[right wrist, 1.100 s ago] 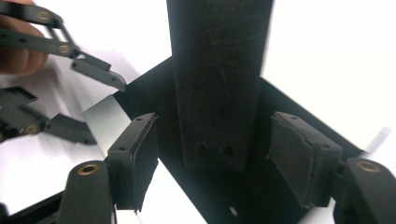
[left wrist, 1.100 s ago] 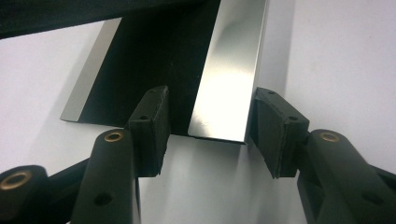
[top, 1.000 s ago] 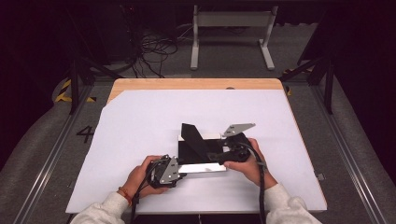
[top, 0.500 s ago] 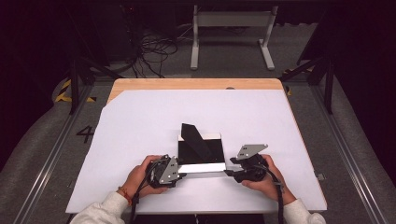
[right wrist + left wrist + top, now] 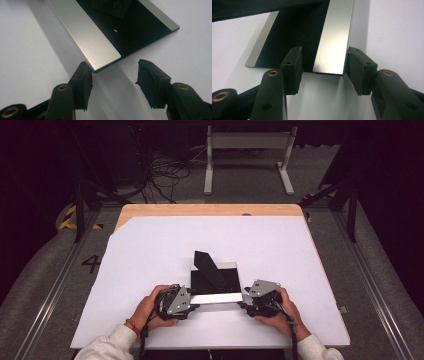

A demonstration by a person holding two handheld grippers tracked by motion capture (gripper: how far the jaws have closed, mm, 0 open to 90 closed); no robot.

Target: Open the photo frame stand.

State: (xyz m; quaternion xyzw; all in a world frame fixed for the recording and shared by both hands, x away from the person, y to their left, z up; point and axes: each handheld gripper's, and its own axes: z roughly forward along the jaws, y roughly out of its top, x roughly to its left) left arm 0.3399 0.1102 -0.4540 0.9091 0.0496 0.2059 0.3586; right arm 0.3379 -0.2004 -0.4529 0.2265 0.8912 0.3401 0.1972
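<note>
Two grippers: I have both at the near edge of the white surface, one at each end of the box's front strip.
Box: black folding box with silver side strips and a raised black flap, lying flat near the middle of the near edge.
Left gripper: I see its jaws half open around the silver strip; the right pad sits at the strip's edge, the left pad over the black panel; I cannot tell whether they press.
Right gripper: jaws have just been opening slightly; the strip's corner touches the left pad, nothing is clamped.
</note>
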